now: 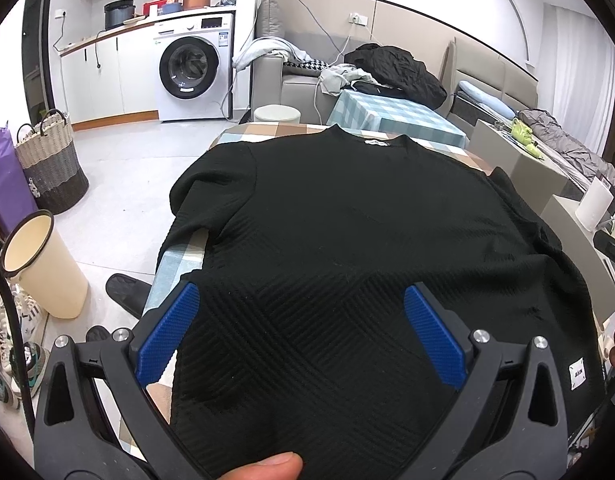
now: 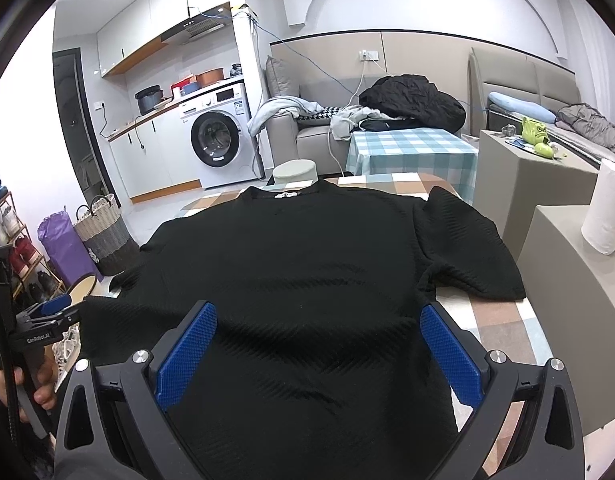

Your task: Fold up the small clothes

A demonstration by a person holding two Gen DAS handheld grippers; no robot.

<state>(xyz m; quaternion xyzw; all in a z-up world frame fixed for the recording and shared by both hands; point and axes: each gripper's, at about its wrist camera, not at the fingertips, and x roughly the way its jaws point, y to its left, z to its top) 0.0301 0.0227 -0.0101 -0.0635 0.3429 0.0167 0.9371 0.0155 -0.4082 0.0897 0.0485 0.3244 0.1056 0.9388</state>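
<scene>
On the checked table a black top lies spread flat, collar at the far edge with a white label showing, sleeves out to either side. Over its near hem the left gripper hangs with its blue pads spread wide, grasping nothing; a fingertip shows at the bottom edge. Beside it the right gripper is likewise released above the cloth, its blue pads well apart. Beyond the table stand a washing machine, a sofa heaped with clothes, and a woven basket.
</scene>
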